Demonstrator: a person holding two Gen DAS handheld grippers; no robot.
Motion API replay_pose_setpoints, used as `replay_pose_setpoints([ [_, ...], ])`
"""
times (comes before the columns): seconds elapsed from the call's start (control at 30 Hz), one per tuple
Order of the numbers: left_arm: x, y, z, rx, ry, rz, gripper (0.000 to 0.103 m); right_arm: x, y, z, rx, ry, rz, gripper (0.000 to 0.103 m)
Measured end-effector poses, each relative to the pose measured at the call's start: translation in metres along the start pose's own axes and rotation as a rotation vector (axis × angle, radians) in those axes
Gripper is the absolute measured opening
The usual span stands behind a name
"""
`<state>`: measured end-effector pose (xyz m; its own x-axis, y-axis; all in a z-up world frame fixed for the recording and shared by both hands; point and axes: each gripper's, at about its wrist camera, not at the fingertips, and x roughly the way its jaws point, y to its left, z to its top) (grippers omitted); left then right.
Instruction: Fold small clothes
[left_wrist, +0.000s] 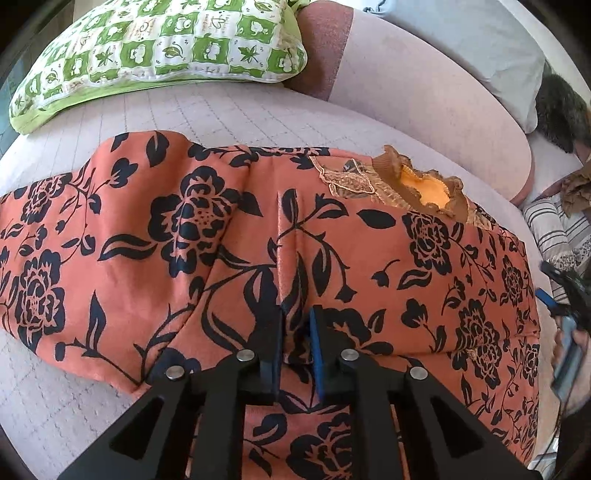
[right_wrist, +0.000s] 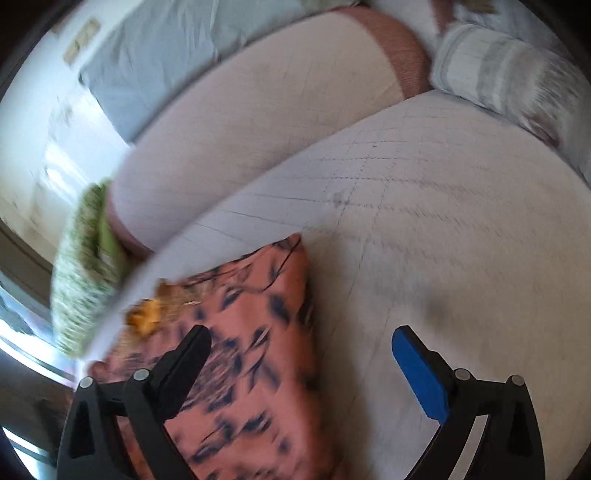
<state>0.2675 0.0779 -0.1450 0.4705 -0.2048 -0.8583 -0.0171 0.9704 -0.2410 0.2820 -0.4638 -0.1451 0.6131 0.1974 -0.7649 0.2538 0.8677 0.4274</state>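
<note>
An orange garment (left_wrist: 369, 266) with black flowers and a brown ruffled collar (left_wrist: 417, 184) lies spread across the pale quilted bed (left_wrist: 207, 110). My left gripper (left_wrist: 297, 314) is shut on a raised fold of this garment near its middle. The right wrist view is blurred. There my right gripper (right_wrist: 301, 341) stands open above the bed (right_wrist: 443, 221), its left finger over the garment's (right_wrist: 251, 314) edge and its blue-padded finger over bare quilt. Nothing is between its fingers.
A green checked pillow (left_wrist: 159, 48) lies at the back left, a long pink bolster (left_wrist: 424, 92) behind the garment. Striped bedding (right_wrist: 498, 70) sits at the right. A person's hand with the other gripper (left_wrist: 565, 314) shows at the right edge.
</note>
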Motion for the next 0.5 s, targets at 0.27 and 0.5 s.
replay_pose_setpoints([
  [0.27, 0.003, -0.002, -0.001, 0.030, -0.017, 0.013, 0.018, 0.023, 0.001, 0.003, -0.023, 0.049, -0.023, 0.011],
  [0.5, 0.005, -0.008, -0.004, 0.063, -0.033, 0.030, 0.018, -0.038, 0.012, -0.028, -0.045, 0.032, -0.021, 0.090],
])
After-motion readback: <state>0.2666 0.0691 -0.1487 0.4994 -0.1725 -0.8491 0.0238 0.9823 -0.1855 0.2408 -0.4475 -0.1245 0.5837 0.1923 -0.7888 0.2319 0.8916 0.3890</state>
